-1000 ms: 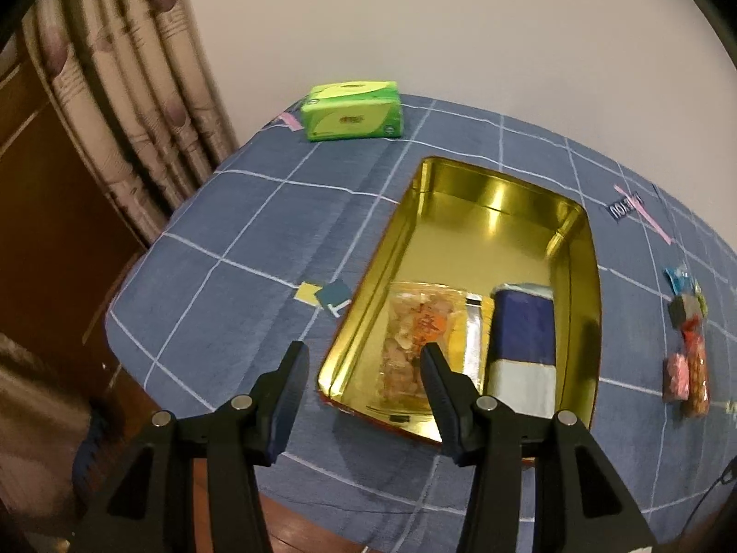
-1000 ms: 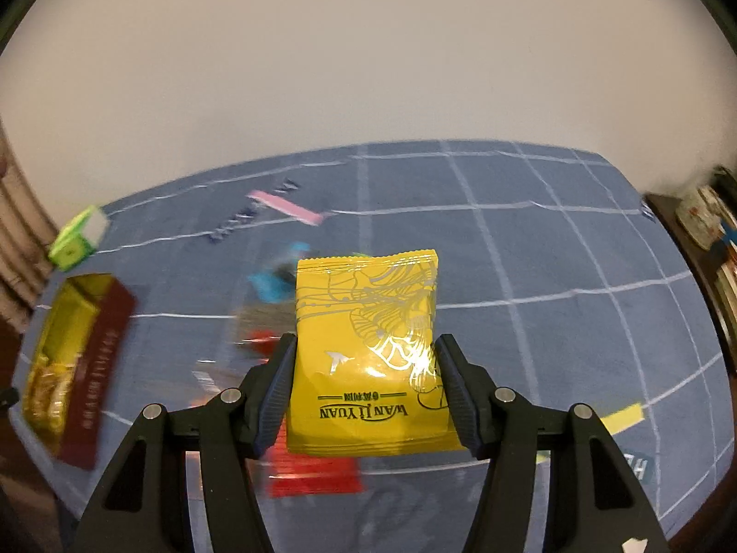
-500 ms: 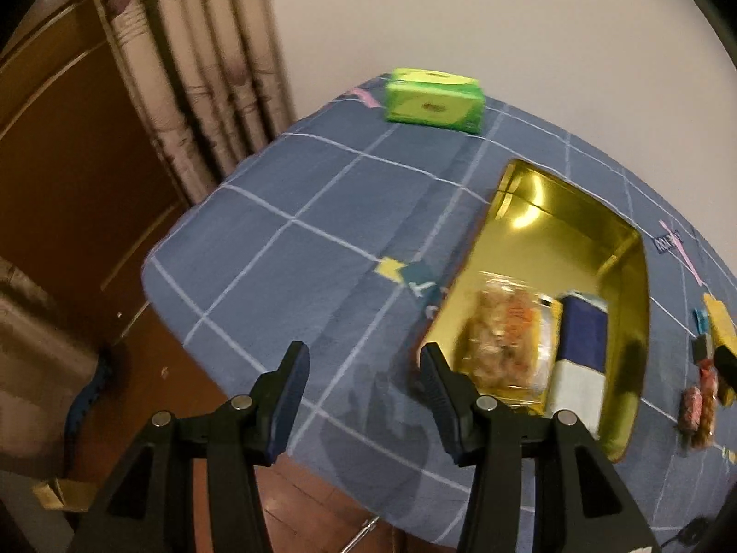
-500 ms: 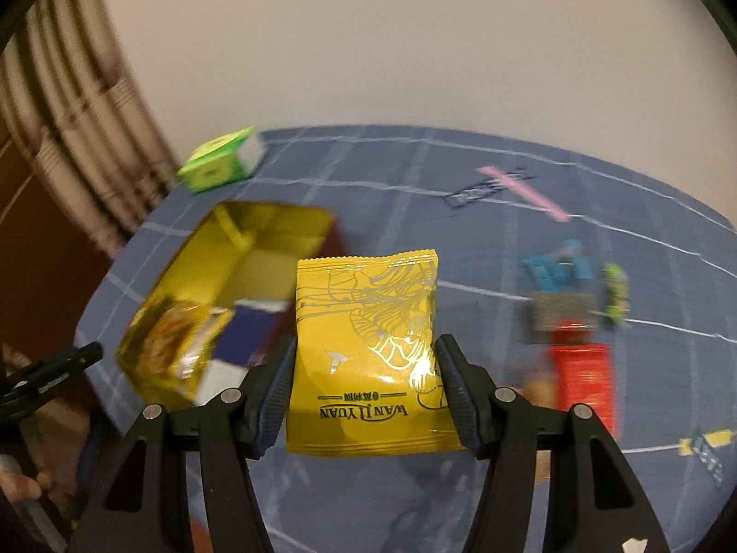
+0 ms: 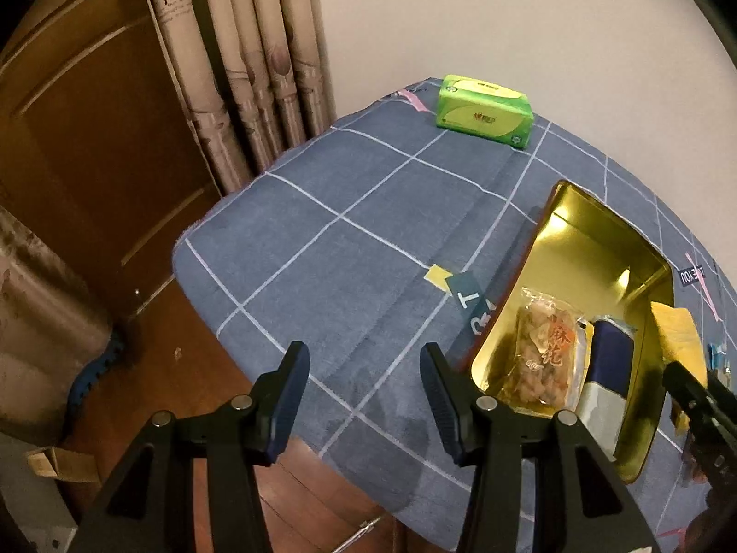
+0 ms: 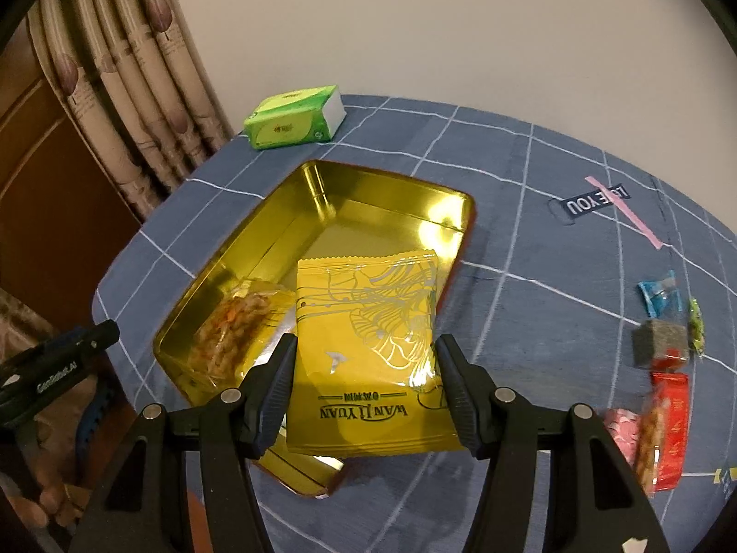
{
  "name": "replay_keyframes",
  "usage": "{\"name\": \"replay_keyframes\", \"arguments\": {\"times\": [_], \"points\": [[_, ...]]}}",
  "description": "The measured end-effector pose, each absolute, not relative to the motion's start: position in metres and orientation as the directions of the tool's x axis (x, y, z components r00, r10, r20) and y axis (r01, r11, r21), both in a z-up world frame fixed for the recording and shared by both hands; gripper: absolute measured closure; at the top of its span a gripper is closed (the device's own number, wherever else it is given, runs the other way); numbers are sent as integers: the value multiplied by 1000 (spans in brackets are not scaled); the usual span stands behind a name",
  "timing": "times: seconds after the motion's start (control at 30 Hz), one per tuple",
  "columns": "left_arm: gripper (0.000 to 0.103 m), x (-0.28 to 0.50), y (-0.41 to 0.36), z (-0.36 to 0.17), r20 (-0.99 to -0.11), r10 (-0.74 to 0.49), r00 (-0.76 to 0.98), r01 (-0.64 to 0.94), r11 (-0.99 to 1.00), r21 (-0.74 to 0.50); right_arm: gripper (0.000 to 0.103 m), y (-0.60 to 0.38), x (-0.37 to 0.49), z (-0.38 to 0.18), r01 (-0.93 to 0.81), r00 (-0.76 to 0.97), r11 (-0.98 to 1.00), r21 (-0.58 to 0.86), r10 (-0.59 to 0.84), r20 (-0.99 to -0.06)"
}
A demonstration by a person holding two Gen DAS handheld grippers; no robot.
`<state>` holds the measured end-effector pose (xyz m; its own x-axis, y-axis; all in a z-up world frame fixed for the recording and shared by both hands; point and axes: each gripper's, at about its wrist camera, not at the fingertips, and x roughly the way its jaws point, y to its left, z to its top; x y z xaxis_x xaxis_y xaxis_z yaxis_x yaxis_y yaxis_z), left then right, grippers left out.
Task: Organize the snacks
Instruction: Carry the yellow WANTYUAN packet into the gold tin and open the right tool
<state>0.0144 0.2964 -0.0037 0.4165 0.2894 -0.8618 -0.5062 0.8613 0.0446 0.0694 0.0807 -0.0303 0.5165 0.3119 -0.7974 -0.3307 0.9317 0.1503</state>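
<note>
**Right gripper holds yellow packet above the gold tin**

Right gripper (image 6: 364,387) is clamped on a yellow snack packet (image 6: 368,345), both fingers pressing its side edges, and the packet hangs over the near end of the open gold tin (image 6: 322,175). Inside the tin lie a clear packet of fried twists (image 6: 239,327) and, beside it, a dark blue and white packet (image 5: 608,368). The left gripper (image 5: 364,396) has its jaws apart with nothing between them, poised over the blue checked tablecloth (image 5: 322,249) just left of the tin. To the right of the tin, well apart from it, a cluster of small snacks rests on the cloth: a blue wrapper (image 6: 658,290), a grey block (image 6: 658,345) and a red packet (image 6: 672,428). A green tissue pack (image 6: 295,122) sits at the far edge near the curtain (image 6: 138,83).
</note>
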Motion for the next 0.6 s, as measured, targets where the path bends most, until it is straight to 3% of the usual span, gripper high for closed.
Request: {"name": "replay_keyframes", "arguments": {"times": [0.6], "points": [[52,16,296,-7,-870,283,405,-506,862,44,47,118,75,-54,-390,488,916,97,294,-822]]}}
